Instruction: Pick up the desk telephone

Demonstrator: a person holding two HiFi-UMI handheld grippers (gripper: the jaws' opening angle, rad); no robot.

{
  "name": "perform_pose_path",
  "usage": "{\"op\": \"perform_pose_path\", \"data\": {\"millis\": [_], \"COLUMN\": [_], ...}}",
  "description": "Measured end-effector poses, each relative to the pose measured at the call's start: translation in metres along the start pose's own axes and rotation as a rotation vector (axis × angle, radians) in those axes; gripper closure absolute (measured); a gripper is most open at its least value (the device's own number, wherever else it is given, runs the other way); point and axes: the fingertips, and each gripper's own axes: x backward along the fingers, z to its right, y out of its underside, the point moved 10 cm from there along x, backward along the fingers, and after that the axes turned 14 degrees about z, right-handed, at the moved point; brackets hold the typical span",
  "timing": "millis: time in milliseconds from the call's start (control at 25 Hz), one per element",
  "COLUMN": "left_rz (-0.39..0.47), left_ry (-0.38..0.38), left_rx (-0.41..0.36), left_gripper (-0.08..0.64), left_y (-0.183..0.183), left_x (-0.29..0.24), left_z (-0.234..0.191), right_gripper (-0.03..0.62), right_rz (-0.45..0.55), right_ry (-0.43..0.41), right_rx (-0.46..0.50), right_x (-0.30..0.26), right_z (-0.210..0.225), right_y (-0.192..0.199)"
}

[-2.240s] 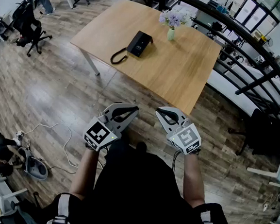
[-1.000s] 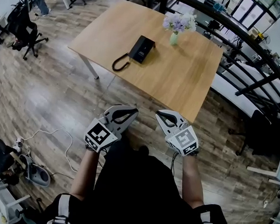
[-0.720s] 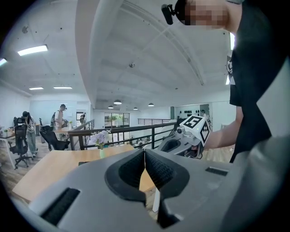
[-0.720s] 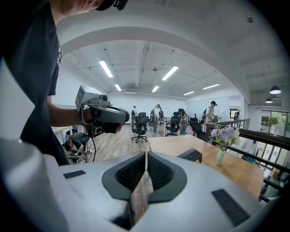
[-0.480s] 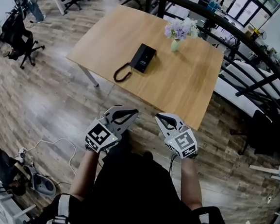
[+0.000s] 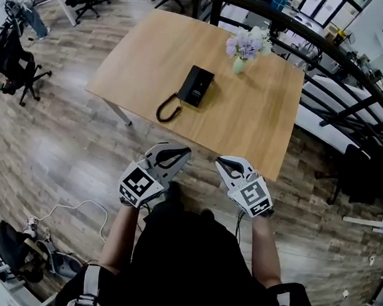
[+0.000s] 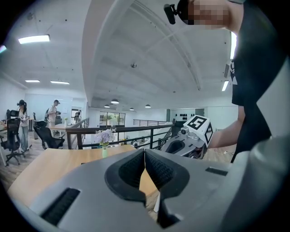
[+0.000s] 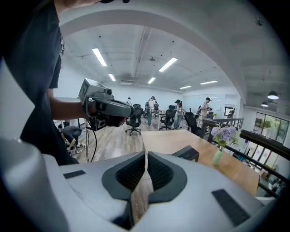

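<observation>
A black desk telephone (image 6: pixel 196 86) lies on the wooden table (image 6: pixel 247 120), its coiled cord (image 6: pixel 168 108) looping toward the near left edge. In the right gripper view the telephone (image 8: pixel 186 153) shows as a dark wedge on the table ahead. My left gripper (image 6: pixel 182 149) and right gripper (image 6: pixel 220 161) are held side by side over the floor, short of the table's near edge, well apart from the telephone. Both are shut with nothing between the pads. The left gripper (image 7: pixel 144 154) and right gripper (image 8: pixel 146 156) each show their jaws pressed together.
A small vase of purple flowers (image 6: pixel 244 47) stands on the table beyond the telephone. A black railing (image 6: pixel 333 58) runs behind the table. Office chairs (image 6: pixel 13 57) stand at the far left. A white cable (image 6: pixel 73 212) lies on the wooden floor at lower left.
The table and telephone have come nearer and lower in the head view as the person walks toward them. Both grippers stay shut and side by side.
</observation>
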Motion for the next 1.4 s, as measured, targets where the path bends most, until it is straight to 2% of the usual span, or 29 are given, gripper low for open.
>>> {"op": "perform_pose_path", "data": {"millis": [480, 960, 1400], "left_rz": [-0.014, -0.03, -0.075], "left_ry": [0.069, 0.066, 0.043], "left_rx": [0.006, 0.034, 0.066], "left_gripper": [0.537, 0.537, 0.537], "left_y": [0.004, 0.018, 0.029], "left_x": [0.029, 0.062, 0.039], "left_z": [-0.056, -0.095, -0.109], "right_gripper": [0.56, 0.56, 0.56], "right_rz": [-0.022, -0.034, -0.051], "right_ry": [0.048, 0.055, 0.05], "right_rx": [-0.028, -0.051, -0.107], "right_x": [-0.058, -0.102, -0.105], "right_z": [-0.02, -0.038, -0.007], "right_y": [-0.003, -0.001, 0.02]}}
